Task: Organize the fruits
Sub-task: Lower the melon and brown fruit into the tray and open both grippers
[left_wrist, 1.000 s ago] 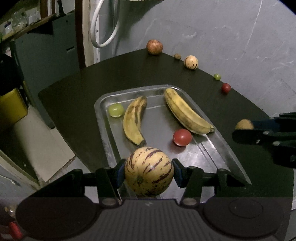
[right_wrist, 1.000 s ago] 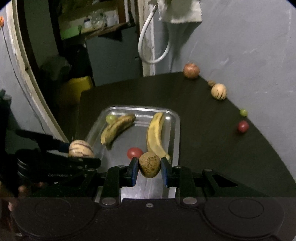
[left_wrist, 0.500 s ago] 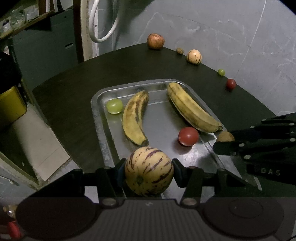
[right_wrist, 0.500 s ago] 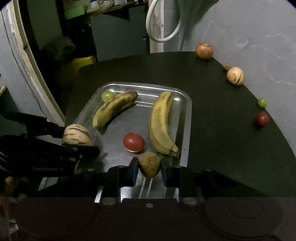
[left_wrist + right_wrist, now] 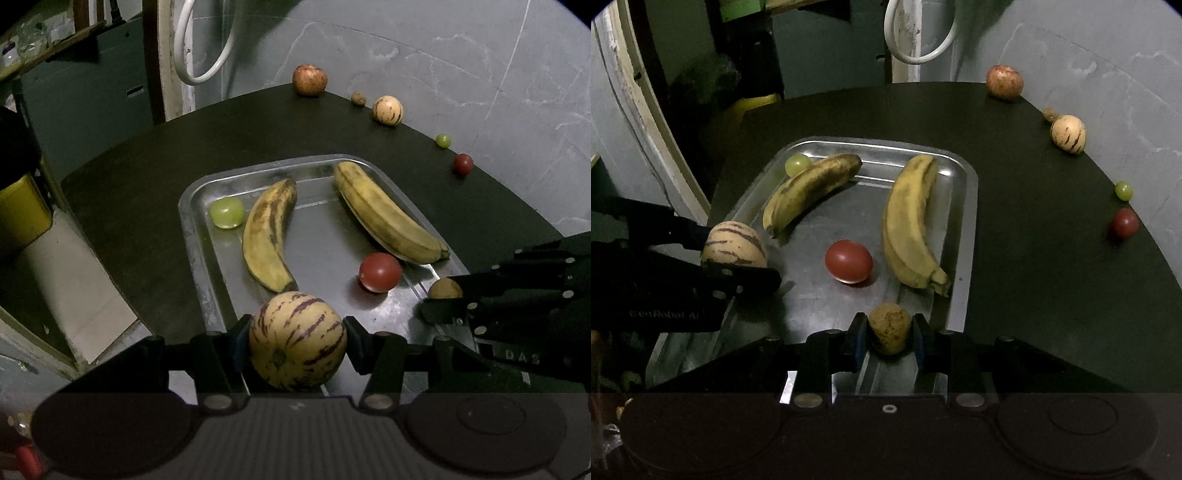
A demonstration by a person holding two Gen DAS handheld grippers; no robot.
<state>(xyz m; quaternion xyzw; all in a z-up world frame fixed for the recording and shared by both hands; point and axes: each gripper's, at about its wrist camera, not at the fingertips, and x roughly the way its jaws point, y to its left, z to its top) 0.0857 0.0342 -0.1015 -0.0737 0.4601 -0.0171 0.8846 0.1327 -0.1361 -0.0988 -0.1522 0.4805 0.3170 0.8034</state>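
A metal tray [image 5: 192,236] [image 5: 964,206] lies on the dark round table [image 5: 140,177] and holds two bananas [image 5: 271,236] [image 5: 388,218], a green grape [image 5: 226,212] and a red tomato [image 5: 380,272]. My left gripper [image 5: 297,341] is shut on a striped yellow melon [image 5: 297,341] [image 5: 733,245] over the tray's near left end. The right gripper [image 5: 889,330] is shut on a small brown fruit [image 5: 889,328] [image 5: 445,288], low over the tray's near right end, just in front of the banana [image 5: 912,221] tip.
Along the table's far rim by the grey wall sit an apple [image 5: 309,79], a small brown fruit [image 5: 357,98], a second striped melon [image 5: 387,110], a green grape [image 5: 443,140] and a red tomato [image 5: 463,164]. A yellow container [image 5: 20,214] stands on the floor at left.
The right gripper has sunk with the brown fruit from beside the tray to low over its near right end. The left gripper and its melon have stayed nearly still.
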